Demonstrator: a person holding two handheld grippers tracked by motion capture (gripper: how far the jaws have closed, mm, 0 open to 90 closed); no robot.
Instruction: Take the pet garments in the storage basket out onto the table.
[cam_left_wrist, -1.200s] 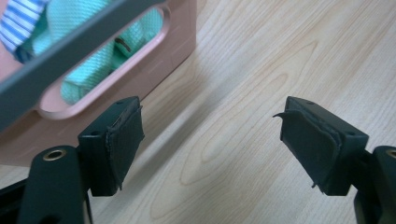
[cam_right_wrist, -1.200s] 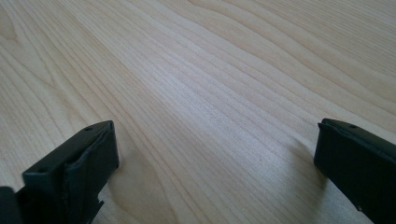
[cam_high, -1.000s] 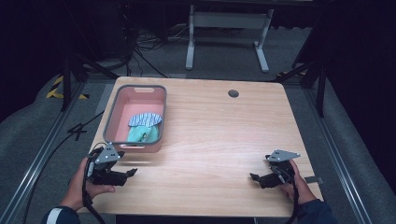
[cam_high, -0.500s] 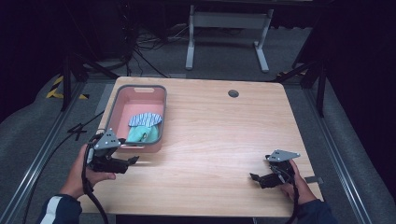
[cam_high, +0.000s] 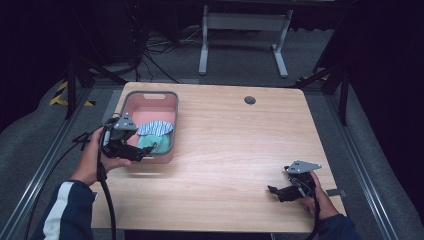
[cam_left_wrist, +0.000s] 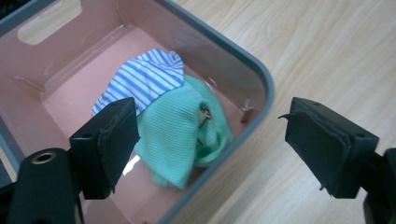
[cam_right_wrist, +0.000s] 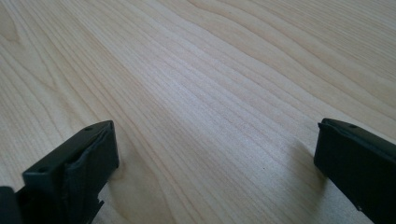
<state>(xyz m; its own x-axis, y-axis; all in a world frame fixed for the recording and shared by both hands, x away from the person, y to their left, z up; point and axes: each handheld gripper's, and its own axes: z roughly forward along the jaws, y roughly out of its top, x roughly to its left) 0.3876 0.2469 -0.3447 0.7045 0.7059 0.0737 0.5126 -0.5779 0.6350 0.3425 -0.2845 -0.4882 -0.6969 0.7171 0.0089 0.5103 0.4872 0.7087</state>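
A pink bin (cam_high: 150, 98) with a grey rim (cam_left_wrist: 261, 79) stands at the table's left. Inside lie a blue-and-white striped cloth (cam_high: 155, 128) (cam_left_wrist: 144, 79) and a mint green cloth (cam_high: 150, 144) (cam_left_wrist: 180, 140), the striped one partly over the green. My left gripper (cam_high: 145, 152) (cam_left_wrist: 210, 149) hovers over the bin's near end, above the green cloth, its jaws wide apart with nothing between them; they have just been opening. My right gripper (cam_high: 276, 192) (cam_right_wrist: 215, 172) rests low at the table's front right, open over bare wood.
A wooden table (cam_high: 240, 145) carries a round cable grommet (cam_high: 250, 100) near its far edge. The left gripper's black cable (cam_high: 107, 200) hangs off the front left. Dark floor, cables and a metal stand (cam_high: 242, 20) lie beyond.
My left gripper has risen and moved away from me, from the table in front of the bin to over the bin's near end. The right gripper stayed in place.
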